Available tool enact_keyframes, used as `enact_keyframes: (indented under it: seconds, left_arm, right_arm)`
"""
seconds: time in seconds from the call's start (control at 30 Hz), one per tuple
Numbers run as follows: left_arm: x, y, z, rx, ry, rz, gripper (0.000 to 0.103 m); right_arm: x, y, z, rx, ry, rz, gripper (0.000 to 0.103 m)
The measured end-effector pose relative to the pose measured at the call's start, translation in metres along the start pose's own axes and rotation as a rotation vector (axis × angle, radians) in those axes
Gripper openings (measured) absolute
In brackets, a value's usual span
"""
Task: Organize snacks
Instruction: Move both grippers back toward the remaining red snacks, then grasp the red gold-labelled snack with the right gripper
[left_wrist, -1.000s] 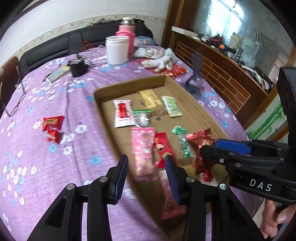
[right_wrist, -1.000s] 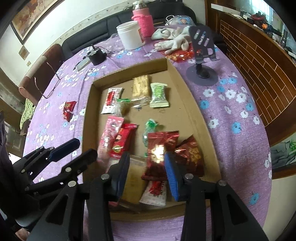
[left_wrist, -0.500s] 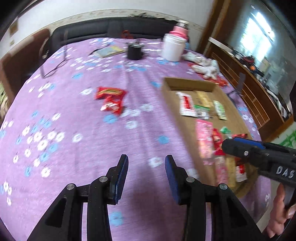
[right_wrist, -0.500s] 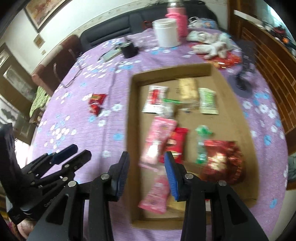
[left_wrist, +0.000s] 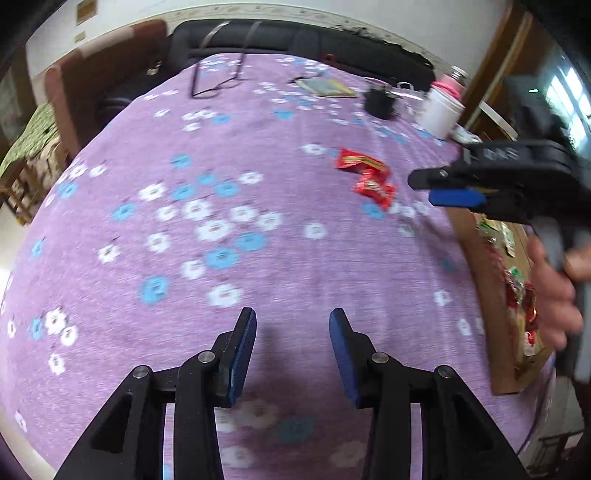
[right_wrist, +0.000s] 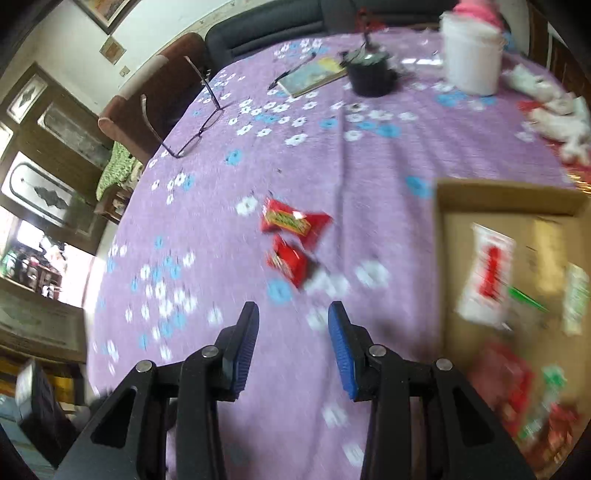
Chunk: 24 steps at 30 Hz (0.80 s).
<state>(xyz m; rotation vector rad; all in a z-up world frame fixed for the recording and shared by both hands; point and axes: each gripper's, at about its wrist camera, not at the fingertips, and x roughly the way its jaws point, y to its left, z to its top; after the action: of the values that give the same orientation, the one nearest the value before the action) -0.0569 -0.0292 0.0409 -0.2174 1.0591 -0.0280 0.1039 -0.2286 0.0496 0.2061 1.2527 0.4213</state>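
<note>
On a round table (left_wrist: 258, 258) covered with a purple cloth printed with blue and white flowers, two red snack packets (right_wrist: 291, 240) lie side by side on the bare cloth, outside a shallow cardboard tray (right_wrist: 506, 199).

From the left wrist view, the left gripper (left_wrist: 293, 325) hangs over empty cloth with its blue-padded jaws spread apart and nothing between them. The red packets (left_wrist: 369, 177) appear farther off, up and to the right. This view alone shows the right gripper (left_wrist: 443, 188) from the side, reaching in from the right edge with its tips close to the packets, and the person's hand (left_wrist: 557, 291) gripping its handle. Only a narrow strip of the tray (left_wrist: 484, 280) is seen here, at the right edge, with blurred wrappers inside.

From the right wrist view, the right gripper (right_wrist: 293, 317) also has its jaws parted and empty, with the red packets just ahead of the fingertips, not touching them. This view shows much more of the tray, which sits to the right of the packets and holds a white wrapper with a red stripe (right_wrist: 487, 277), a pale green wrapper (right_wrist: 576, 295) and several red ones, all blurred.

Near the table's far side sit a pair of glasses (right_wrist: 195, 122), a booklet (right_wrist: 314, 75), a small black object (right_wrist: 369, 75) and a white jar (right_wrist: 471, 61).
</note>
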Motion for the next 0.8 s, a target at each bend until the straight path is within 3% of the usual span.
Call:
enact_keyframes:
  seconds: [0.2,0.3,0.47,0.53,0.67,0.73,0.8]
  left_arm:
    - [-0.002,0.034,-0.005,-0.052,0.007,0.021,0.043]
    - [-0.001,0.044,-0.007,-0.067,0.012,0.024,0.043]
    - [0.004,0.05,-0.007,-0.08,0.023,0.021,0.043]
    - [0.004,0.05,-0.006,-0.078,0.019,0.02,0.043]
    - [0.004,0.051,-0.009,-0.085,0.022,0.023,0.043]
    - [0.006,0.052,-0.01,-0.09,0.027,0.026,0.043]
    - [0.006,0.052,-0.009,-0.094,0.028,0.028,0.043]
  right_arm:
    - [0.041,0.007,0.025,-0.026,-0.004,-0.061,0.038]
    - [0.048,0.012,0.021,-0.015,0.004,-0.035,0.038]
    - [0.053,0.048,0.007,-0.055,0.146,0.26,0.038]
    - [0.043,0.055,0.015,-0.115,0.107,0.198,0.038]
    - [0.034,0.051,0.04,-0.235,-0.027,-0.098,0.038]
    - [0.042,0.048,0.047,-0.286,-0.044,-0.177,0.038]
    - [0.054,0.045,0.051,-0.311,-0.006,-0.192,0.038]
